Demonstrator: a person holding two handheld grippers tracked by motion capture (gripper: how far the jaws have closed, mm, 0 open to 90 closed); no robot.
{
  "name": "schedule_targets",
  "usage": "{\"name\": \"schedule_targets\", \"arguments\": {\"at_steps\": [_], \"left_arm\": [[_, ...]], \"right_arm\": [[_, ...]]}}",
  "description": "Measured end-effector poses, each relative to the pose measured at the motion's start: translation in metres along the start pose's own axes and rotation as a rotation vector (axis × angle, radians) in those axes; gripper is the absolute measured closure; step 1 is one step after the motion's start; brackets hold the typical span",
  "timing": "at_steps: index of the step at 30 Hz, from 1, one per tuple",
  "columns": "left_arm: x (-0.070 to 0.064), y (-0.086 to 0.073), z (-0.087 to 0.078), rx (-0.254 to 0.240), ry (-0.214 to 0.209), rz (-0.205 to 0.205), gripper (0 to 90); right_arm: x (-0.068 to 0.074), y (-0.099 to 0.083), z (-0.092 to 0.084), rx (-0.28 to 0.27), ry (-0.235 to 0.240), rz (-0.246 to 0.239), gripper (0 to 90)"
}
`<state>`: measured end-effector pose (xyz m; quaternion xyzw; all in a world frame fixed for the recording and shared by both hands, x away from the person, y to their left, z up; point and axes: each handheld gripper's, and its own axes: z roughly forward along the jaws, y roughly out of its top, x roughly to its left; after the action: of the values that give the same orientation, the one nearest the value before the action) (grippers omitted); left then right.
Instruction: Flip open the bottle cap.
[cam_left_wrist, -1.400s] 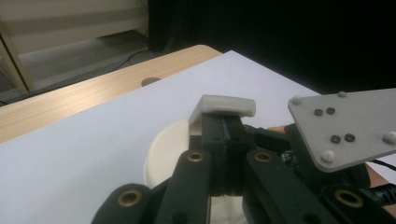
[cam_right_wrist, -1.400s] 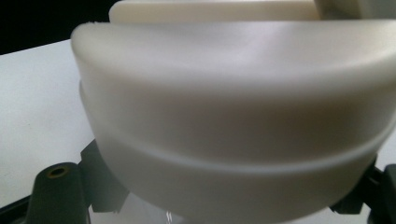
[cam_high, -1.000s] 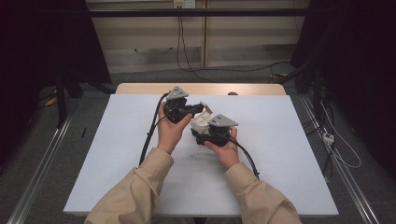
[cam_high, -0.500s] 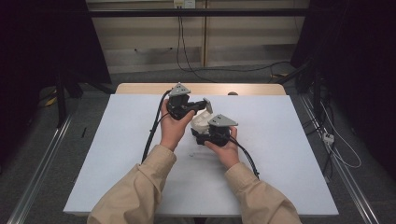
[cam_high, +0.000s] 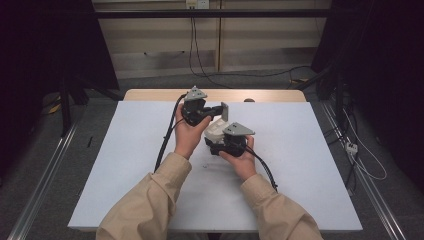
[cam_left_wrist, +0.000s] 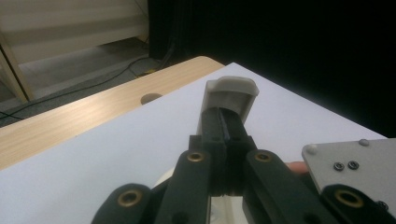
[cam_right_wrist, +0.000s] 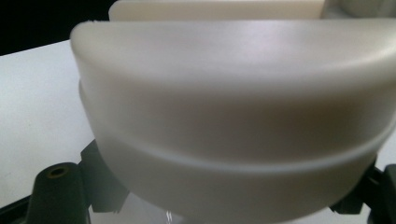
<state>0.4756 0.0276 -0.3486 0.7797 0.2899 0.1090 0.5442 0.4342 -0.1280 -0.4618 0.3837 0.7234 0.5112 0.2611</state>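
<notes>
Nearest the person, the right gripper (cam_high: 220, 136) holds the cream-white case (cam_high: 215, 131) just above the table (cam_high: 300, 165). In the right gripper view the case's (cam_right_wrist: 233, 116) rounded body sits directly ahead of the jaws, which flank it at both lower corners; they seem clenched on it, though the pads themselves are hidden.

Just beyond and slightly to its left, the left gripper (cam_high: 222, 109) is clamped shut on a thin upright flap, the lid (cam_high: 225, 111). In the left gripper view the lid (cam_left_wrist: 232, 95) stands pinched between the jaws, its rounded end poking out past the tips.

Judging by this, the case looks already grasped and its lid swung up; what is left appears to be finishing the opening or closing it again and setting the case down.
</notes>
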Motion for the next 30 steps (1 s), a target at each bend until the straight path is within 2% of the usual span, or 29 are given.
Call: {"name": "schedule_targets", "arguments": {"at_steps": [12,30], "left_arm": [[-0.001,0.002,0.006,0.004,-0.003,0.013,90.0],[0.003,0.001,0.017,0.003,-0.015,0.004,90.0]], "right_arm": [[0.000,0.000,0.000,0.000,0.002,0.008,18.5],[-0.001,0.000,0.000,0.000,0.005,0.004,18.6]]}}
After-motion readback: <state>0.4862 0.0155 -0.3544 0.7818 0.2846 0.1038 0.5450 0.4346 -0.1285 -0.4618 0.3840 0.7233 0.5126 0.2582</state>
